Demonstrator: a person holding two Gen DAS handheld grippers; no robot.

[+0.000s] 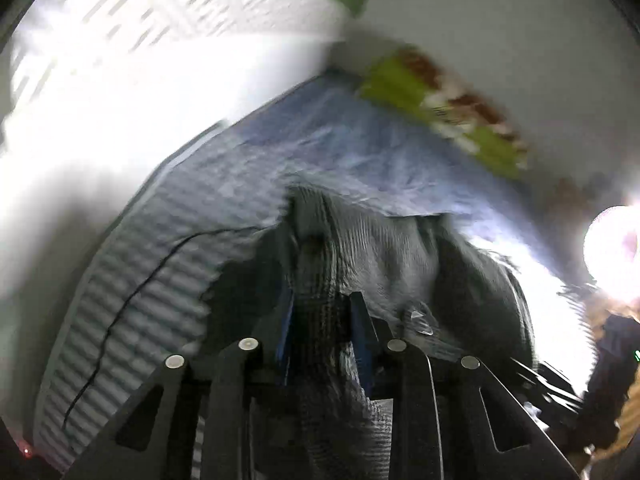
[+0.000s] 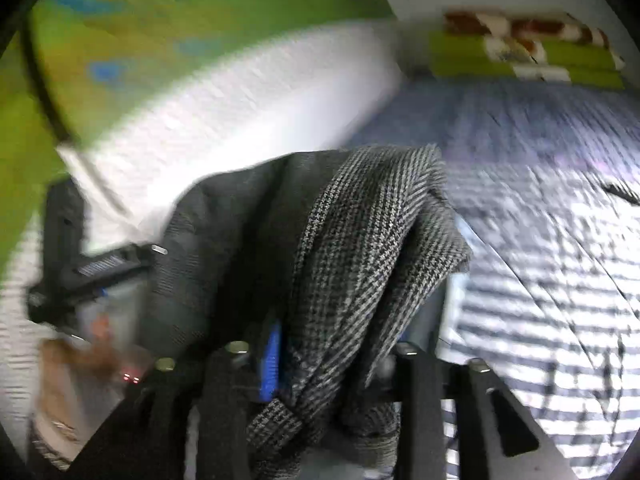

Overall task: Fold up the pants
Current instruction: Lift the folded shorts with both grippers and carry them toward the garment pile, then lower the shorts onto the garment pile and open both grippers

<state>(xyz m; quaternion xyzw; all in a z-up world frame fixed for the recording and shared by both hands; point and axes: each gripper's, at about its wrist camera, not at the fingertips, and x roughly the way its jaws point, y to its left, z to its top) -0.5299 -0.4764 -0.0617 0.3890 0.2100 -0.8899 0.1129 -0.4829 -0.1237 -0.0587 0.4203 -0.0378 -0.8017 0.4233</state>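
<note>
No writing or label can be read in either view; both are smeared by motion. In the left wrist view the left gripper [image 1: 322, 320] has its blue-padded fingers [image 1: 285, 320] closed on a bunch of the grey checked woven pants [image 1: 384, 256], which hang up off the blue and white striped bed sheet [image 1: 160, 280] and trail away to the right. Only this view shows a thin dark cable [image 1: 120, 312] lying across the sheet and a very bright round lamp [image 1: 610, 252] at the far right. In the right wrist view the right gripper [image 2: 332, 356] is clamped on another fold of the same pants [image 2: 360, 240], the cloth draped over both fingers so that only one blue pad [image 2: 270, 364] shows. Here alone the other black gripper [image 2: 80, 276] appears at the left with a hand [image 2: 72, 364] below it. Both views show the striped bed, a pale wall, and a green, white and brown patterned pillow [image 2: 528, 52] at the far edge of the bed.
</note>
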